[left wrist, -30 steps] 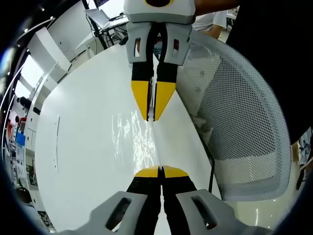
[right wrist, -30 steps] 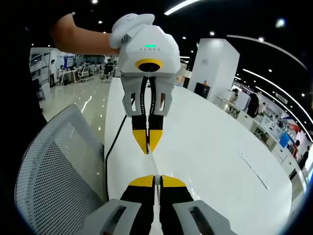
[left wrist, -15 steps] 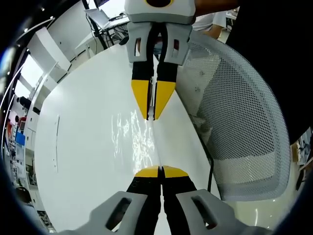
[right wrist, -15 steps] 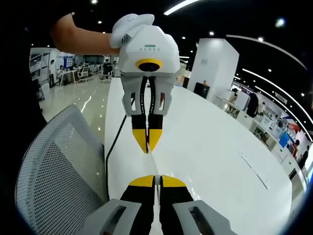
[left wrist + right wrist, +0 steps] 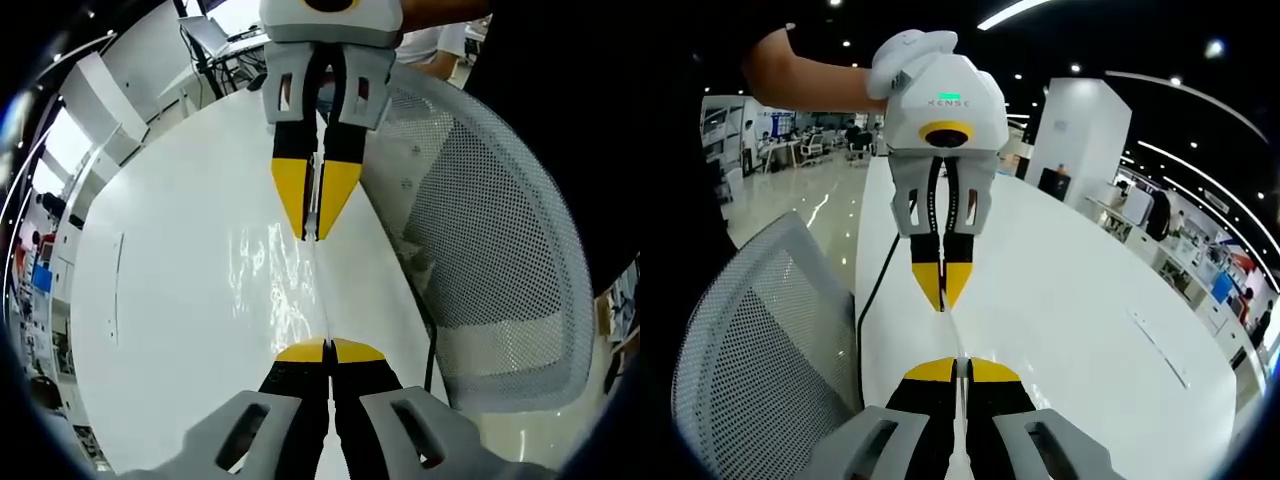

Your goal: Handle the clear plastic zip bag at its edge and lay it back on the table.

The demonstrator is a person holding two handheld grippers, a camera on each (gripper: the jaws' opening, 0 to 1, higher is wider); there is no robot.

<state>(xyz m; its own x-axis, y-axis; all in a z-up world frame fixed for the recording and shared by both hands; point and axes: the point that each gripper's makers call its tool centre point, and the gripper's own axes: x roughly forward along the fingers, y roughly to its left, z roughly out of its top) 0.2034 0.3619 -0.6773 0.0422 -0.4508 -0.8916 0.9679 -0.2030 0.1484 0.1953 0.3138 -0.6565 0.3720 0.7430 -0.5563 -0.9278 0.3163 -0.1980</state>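
Bag held taut between both grippers, almost nothing changed

Left gripper view: the left gripper (image 5: pixel 328 345) is pressed shut on the clear plastic zip bag (image 5: pixel 280 275), stretched above the table (image 5: pixel 170 300) beside its chair-side edge. Only slight camera drift is noted since a second ago.

Right gripper view: the right gripper (image 5: pixel 957 362) is likewise clamped on the bag's edge. Lowering is judged not yet begun.

The left tool (image 5: pixel 942 305), seen in the right gripper view, bears small grey lettering under a green light; it looks like "XENSE", though hardly legible
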